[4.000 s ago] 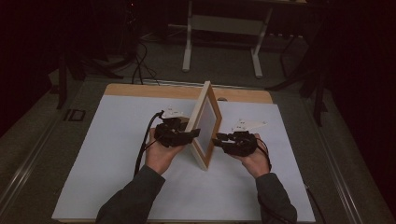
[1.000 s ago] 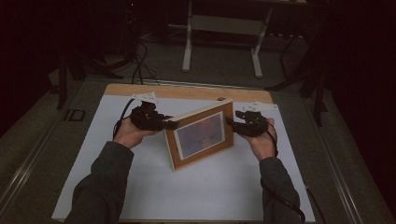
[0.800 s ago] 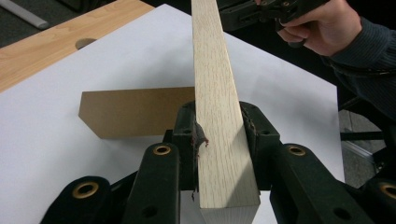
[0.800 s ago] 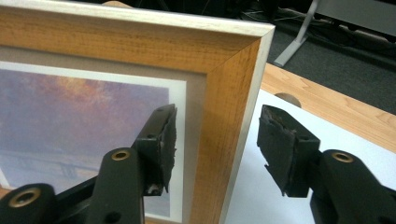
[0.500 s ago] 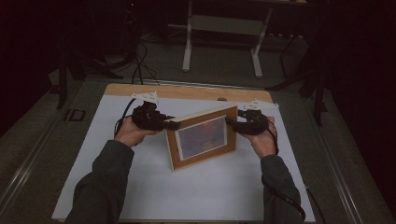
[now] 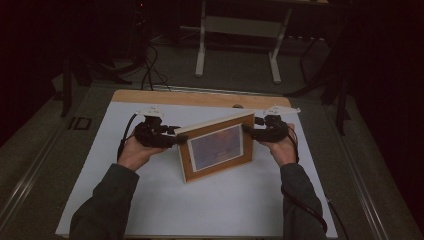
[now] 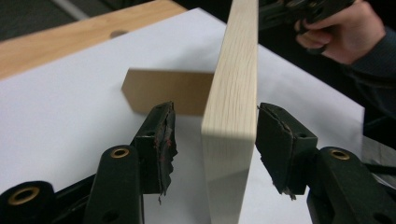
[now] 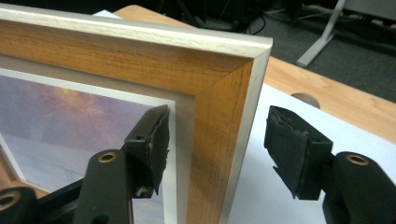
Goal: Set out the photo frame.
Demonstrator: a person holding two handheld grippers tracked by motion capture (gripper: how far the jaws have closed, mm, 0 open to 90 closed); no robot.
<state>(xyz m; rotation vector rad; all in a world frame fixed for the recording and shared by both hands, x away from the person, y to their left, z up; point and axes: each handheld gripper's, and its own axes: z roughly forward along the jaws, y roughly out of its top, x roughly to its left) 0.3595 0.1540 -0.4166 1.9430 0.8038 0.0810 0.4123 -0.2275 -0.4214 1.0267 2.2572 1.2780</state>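
Left tool [image 6: 175, 137] astride the left end of the picture frame [image 6: 216, 146], jaws just opened, spread apart with the pale wooden edge [image 7: 231, 116] between the pads; clear gap at the near-side pad [image 7: 161, 140], other pad [image 7: 275, 140] just beside the wood, no squeeze seen. Right tool [image 6: 247, 131] at the frame's right end, jaws likewise just opened and now wide, one pad [image 8: 154, 140] in front of the glazed face, the other [image 8: 292, 149] well off the back, neither pressing. Frame upright on its lower edge near the middle of the tabletop [image 6: 210, 210], slightly tilted back, angled so its left end sits nearer the front edge and its right end nearer the back edge. Held within the frame: a print [image 6: 216, 147] in soft blue and orange tones, bordered by a pale mount and brown wood. Behind it, a brown stand flap [image 7: 168, 91] resting on the white sheet [image 7: 70, 107]. Bare wooden strip [image 6: 200, 97] along the back edge of the tabletop. Person's hands [image 6: 132, 152] wrapped round each tool, dark sleeves [image 6: 102, 205] entering from the front edge.
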